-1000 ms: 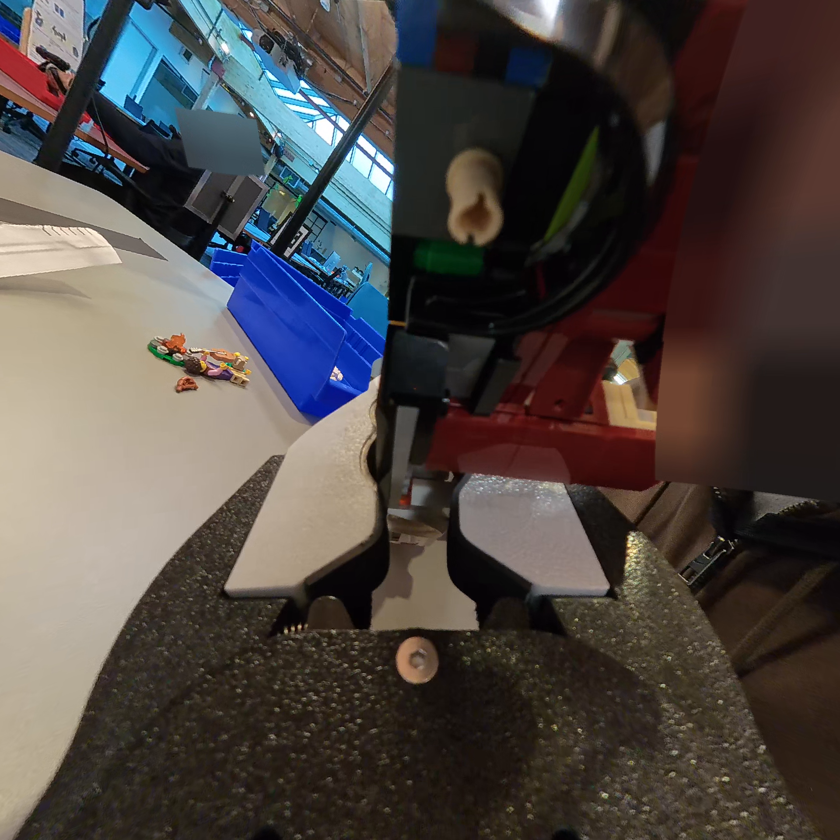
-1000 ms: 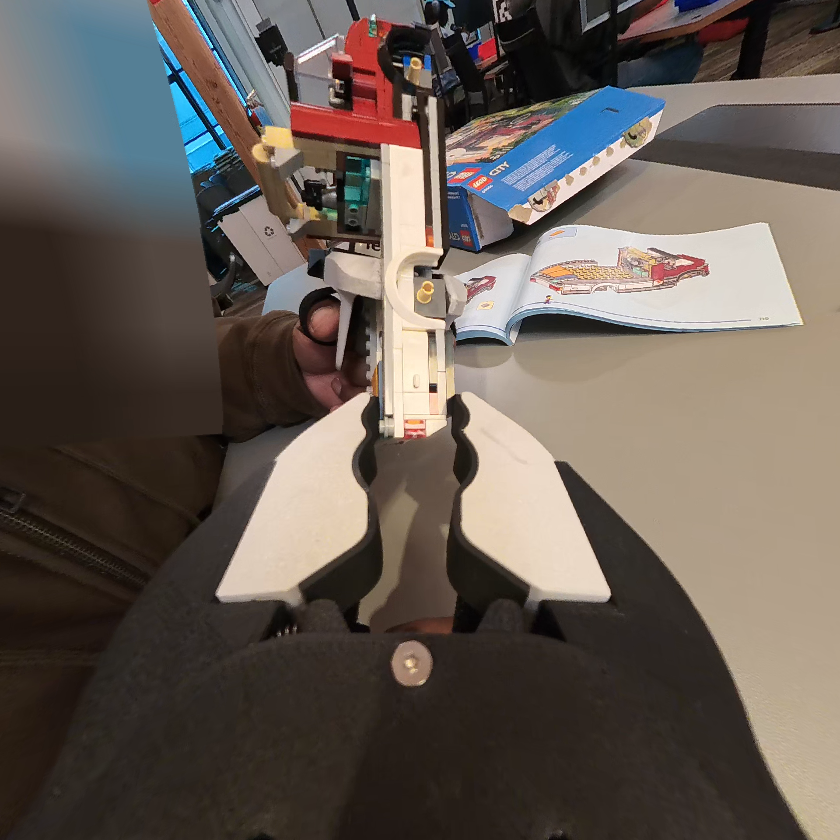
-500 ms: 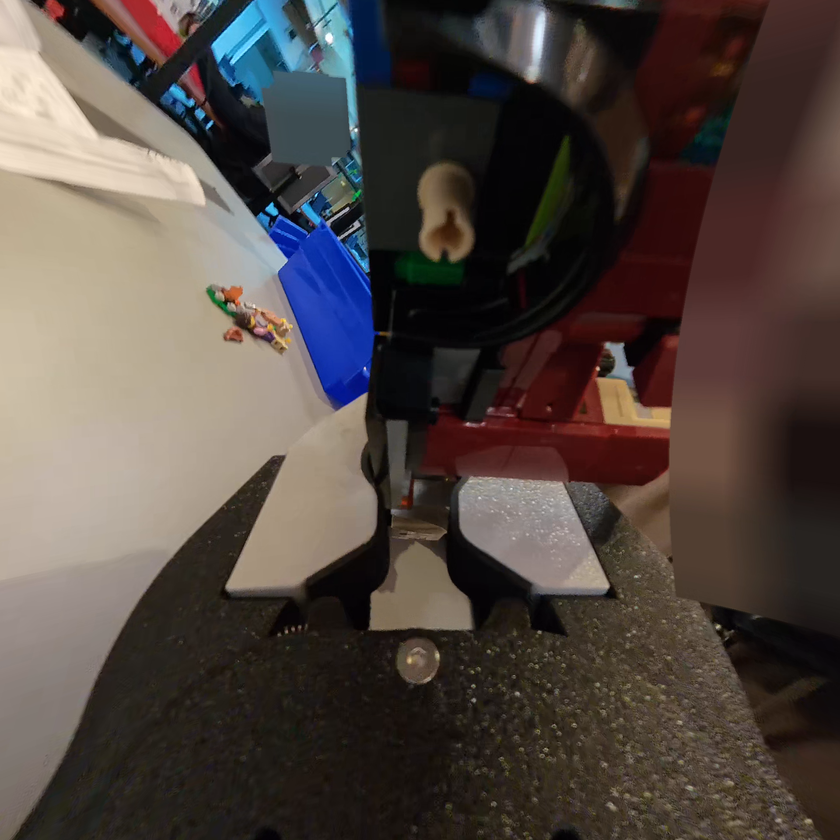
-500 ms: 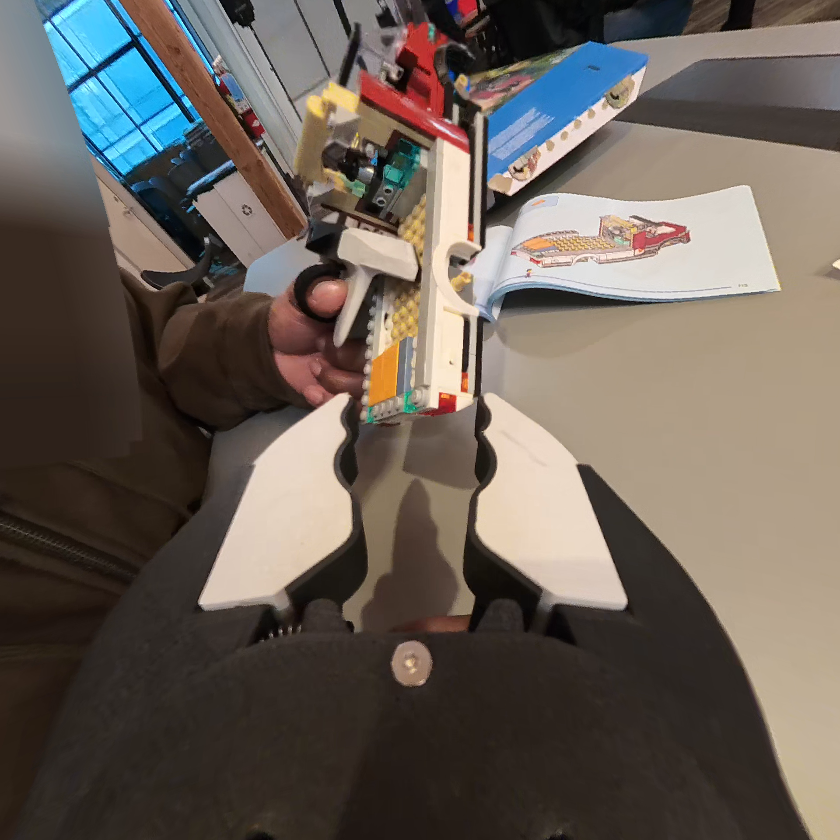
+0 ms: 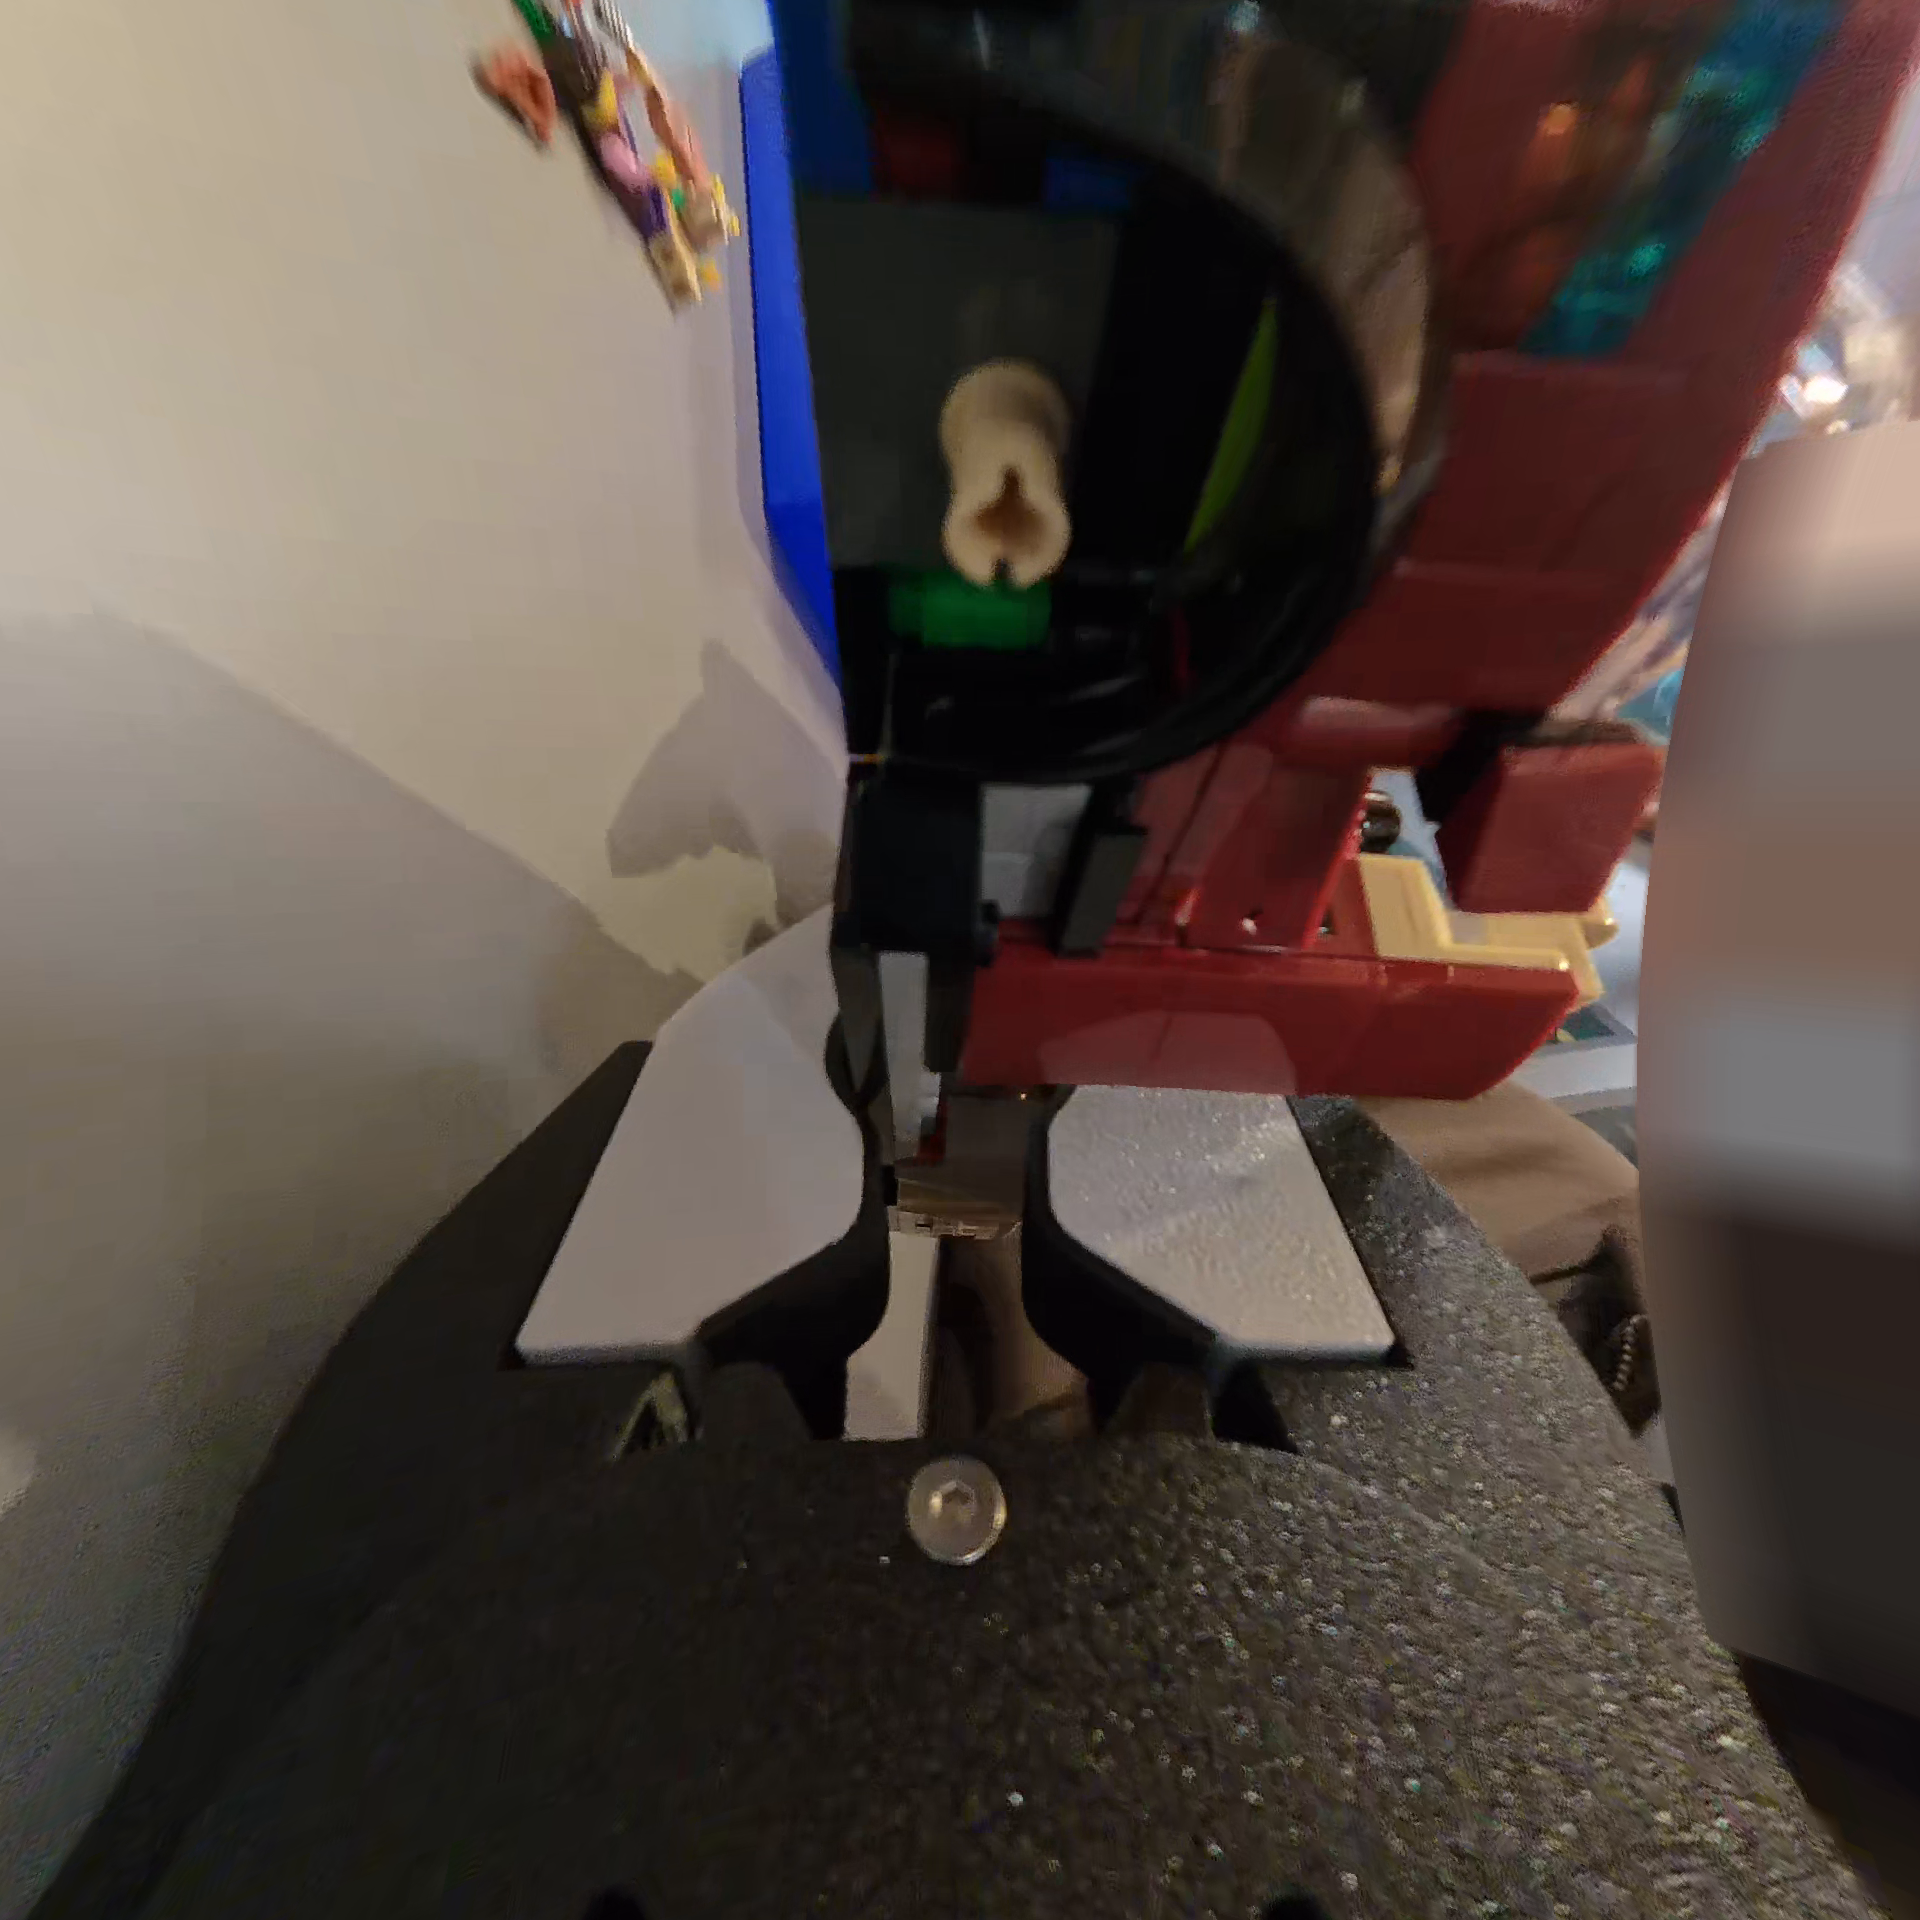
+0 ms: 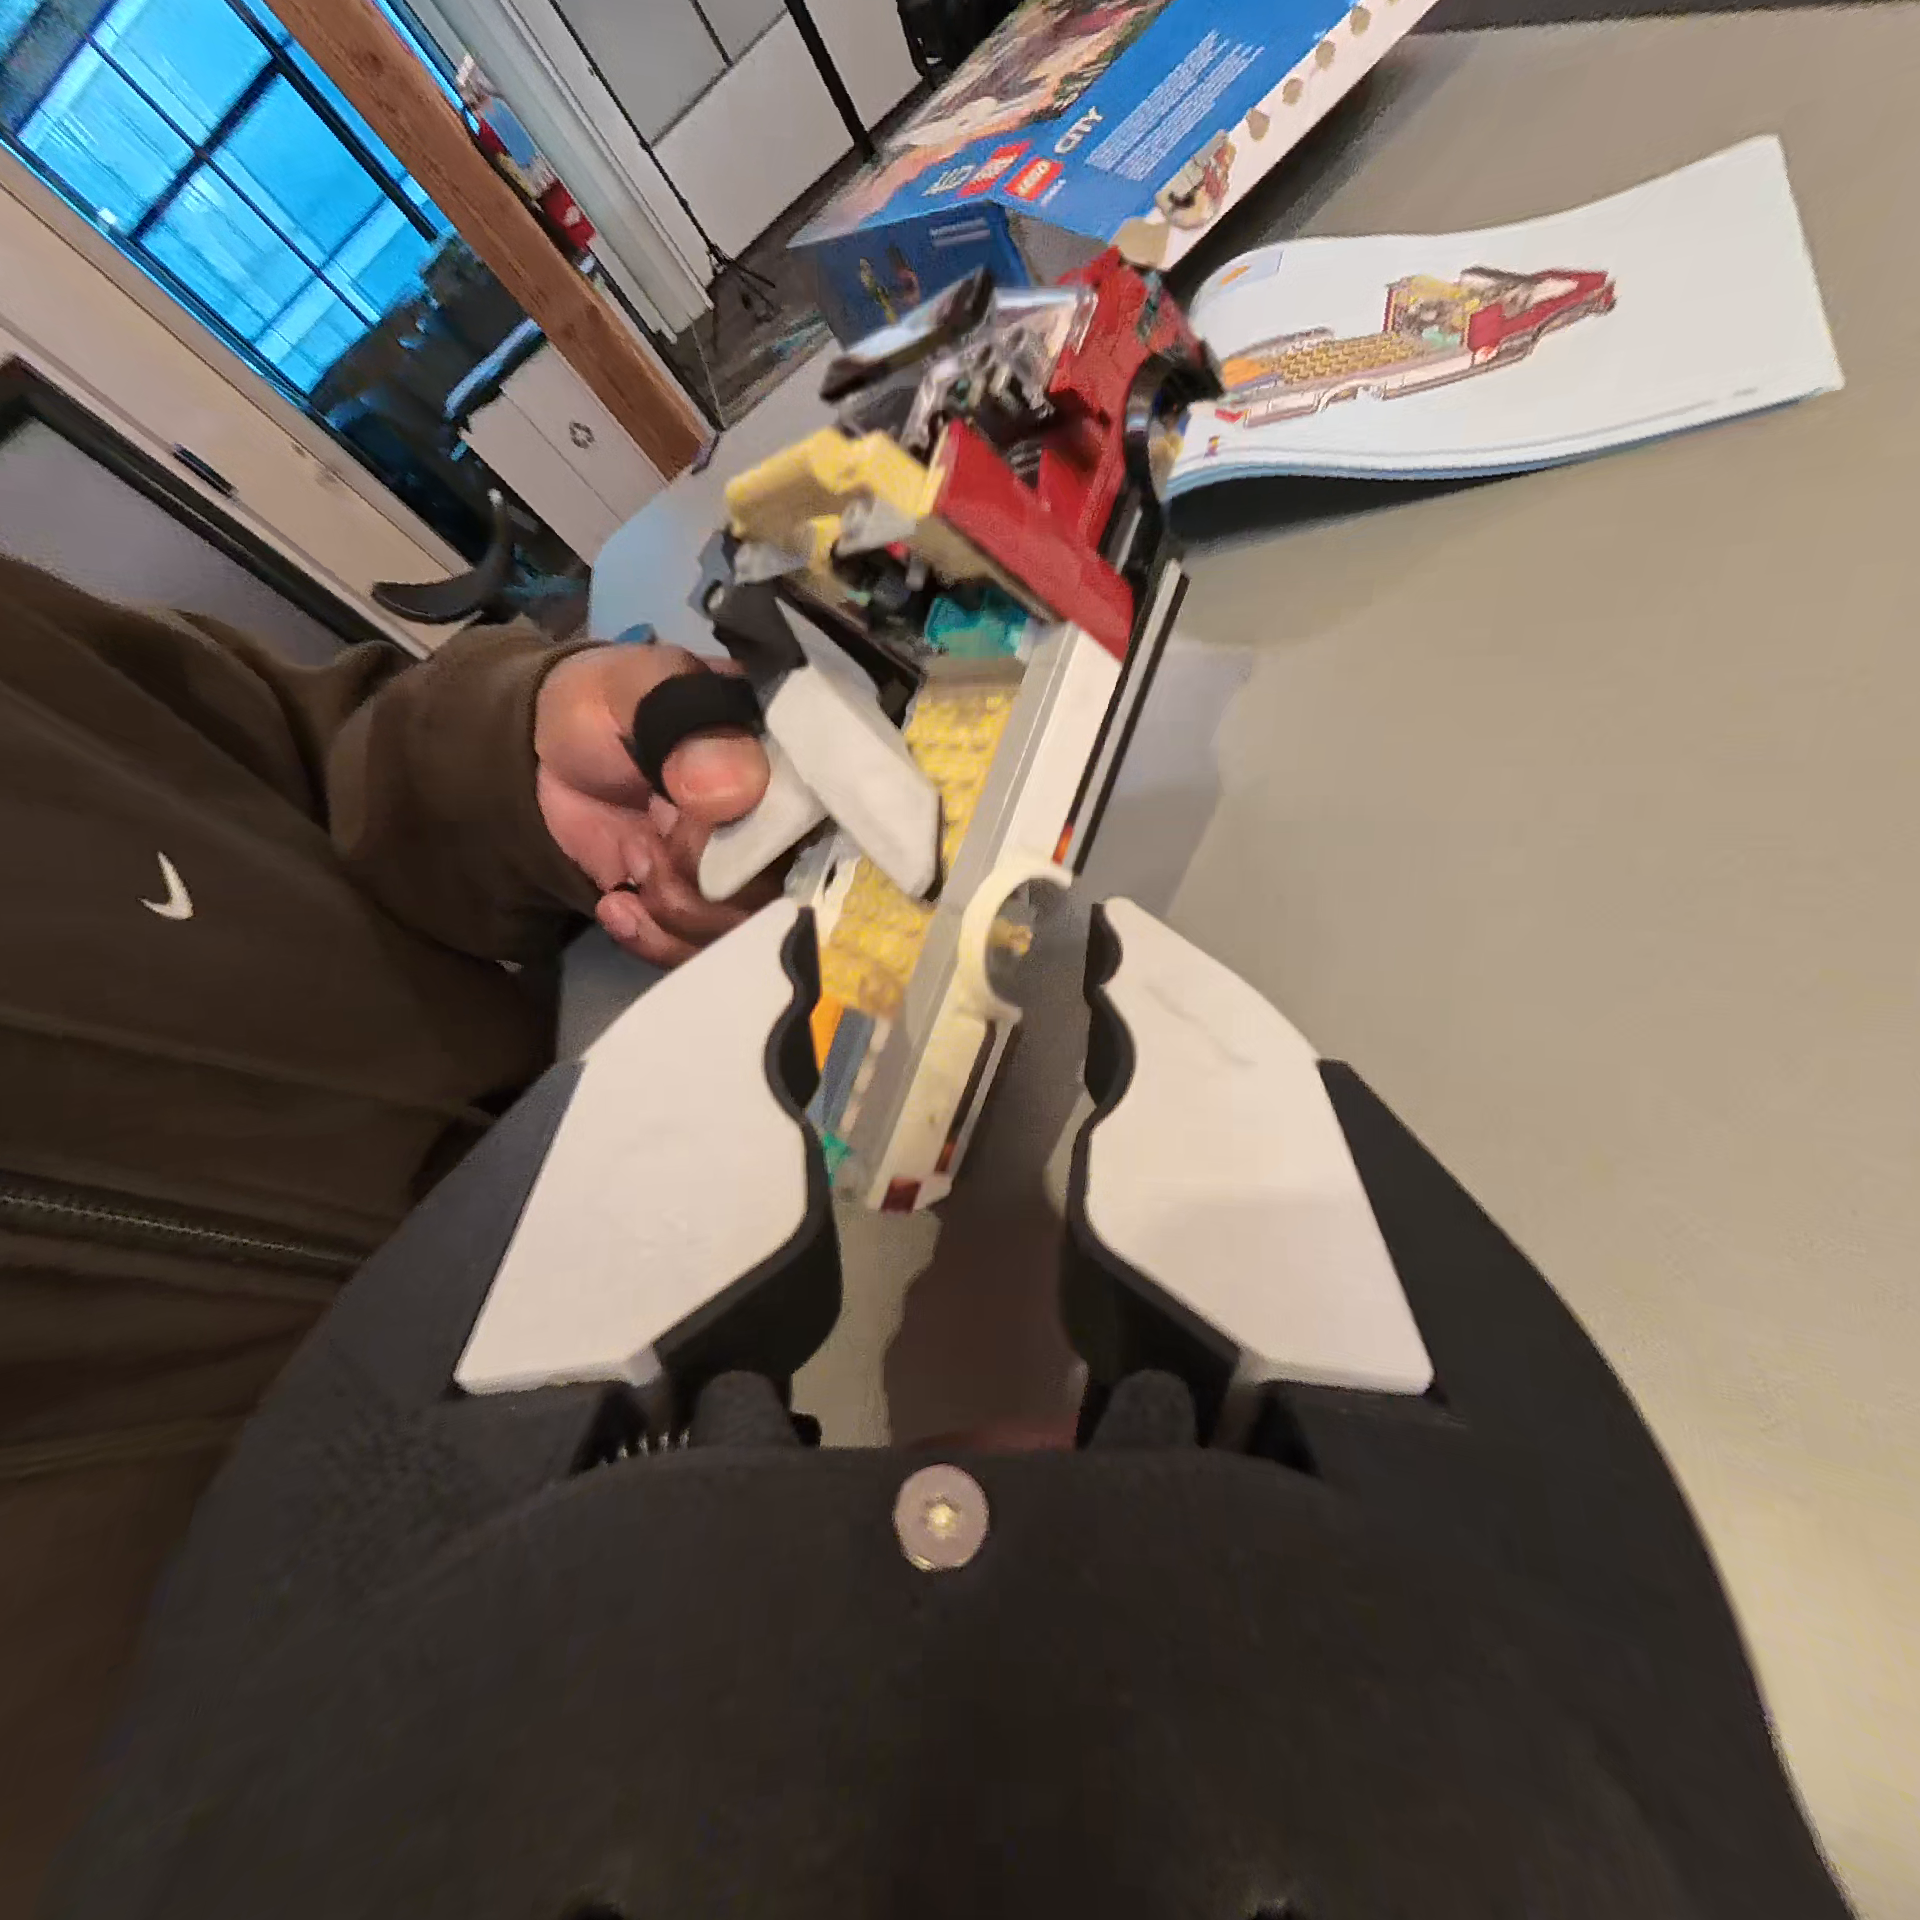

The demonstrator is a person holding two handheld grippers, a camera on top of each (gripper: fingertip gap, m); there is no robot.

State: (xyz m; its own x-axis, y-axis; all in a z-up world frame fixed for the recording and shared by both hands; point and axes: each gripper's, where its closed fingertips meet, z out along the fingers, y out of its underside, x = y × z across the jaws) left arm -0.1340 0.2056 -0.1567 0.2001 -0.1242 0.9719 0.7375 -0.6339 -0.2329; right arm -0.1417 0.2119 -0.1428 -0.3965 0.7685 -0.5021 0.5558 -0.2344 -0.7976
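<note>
Left gripper (image 5: 951,1174) clamped on the thin lower edge of a brick-built vehicle model (image 5: 1278,997), pads pressed against a grey and black strip at frame centre; red bodywork, a tan axle pin (image 5: 1003,478) and a black wheel arch looming just above. Seen from the right wrist view, same model (image 6: 997,727) held tilted above the grey tabletop (image 6: 1558,935), a hand (image 6: 634,790) with the left gripper's white fingers closed on its near side.

Right gripper (image 6: 945,1039) spread wide around the model's white rear end: left pad touching or nearly touching the yellow studded side, clear gap between right pad and the white arch. No squeeze there, so all the weight on one narrow pinch.

Risks, as judged: a clamp on so thin an edge could let the model pivot or pop plates loose, especially with blur suggesting quick motion; closing the right gripper on the protruding arch and pin might snap them off. A drop would scatter pieces over the tabletop.

Open instruction booklet (image 6: 1507,343) and blue box (image 6: 1091,135) at upper right; small loose pieces (image 5: 623,156) and a blue bin (image 5: 779,416) at upper left.
</note>
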